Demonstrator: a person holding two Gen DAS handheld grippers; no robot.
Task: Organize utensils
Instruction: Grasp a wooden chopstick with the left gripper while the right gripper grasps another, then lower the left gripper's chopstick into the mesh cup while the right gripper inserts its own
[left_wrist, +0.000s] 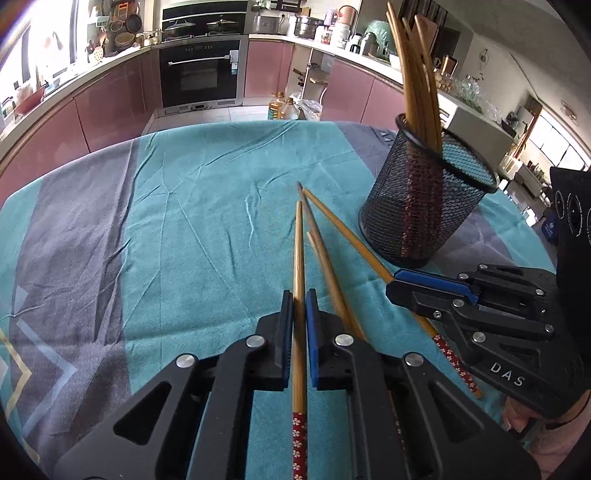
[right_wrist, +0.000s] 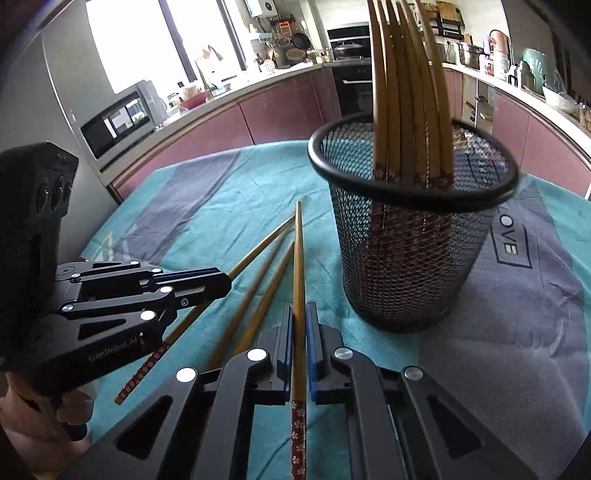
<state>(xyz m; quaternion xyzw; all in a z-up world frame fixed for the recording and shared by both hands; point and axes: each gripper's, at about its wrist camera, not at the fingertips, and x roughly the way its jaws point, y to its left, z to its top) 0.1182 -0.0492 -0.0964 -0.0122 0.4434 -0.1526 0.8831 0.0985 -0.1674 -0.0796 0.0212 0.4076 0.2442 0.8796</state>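
Observation:
My left gripper (left_wrist: 299, 299) is shut on a wooden chopstick (left_wrist: 299, 258) with a red flowered end, pointing away over the cloth. My right gripper (right_wrist: 300, 314) is shut on another such chopstick (right_wrist: 298, 258). Two loose chopsticks (left_wrist: 325, 251) lie beside them on the cloth; they also show in the right wrist view (right_wrist: 258, 280). A black mesh holder (left_wrist: 424, 206) with several chopsticks standing in it is at the right, and just ahead right of my right gripper (right_wrist: 410, 251). The right gripper shows in the left wrist view (left_wrist: 417, 284), the left one in the right wrist view (right_wrist: 207, 284).
The table is covered by a teal and grey cloth (left_wrist: 166, 206). Pink kitchen cabinets (left_wrist: 96, 107) and an oven (left_wrist: 201, 74) stand beyond the table's far edge. A microwave (right_wrist: 118, 122) is at the left.

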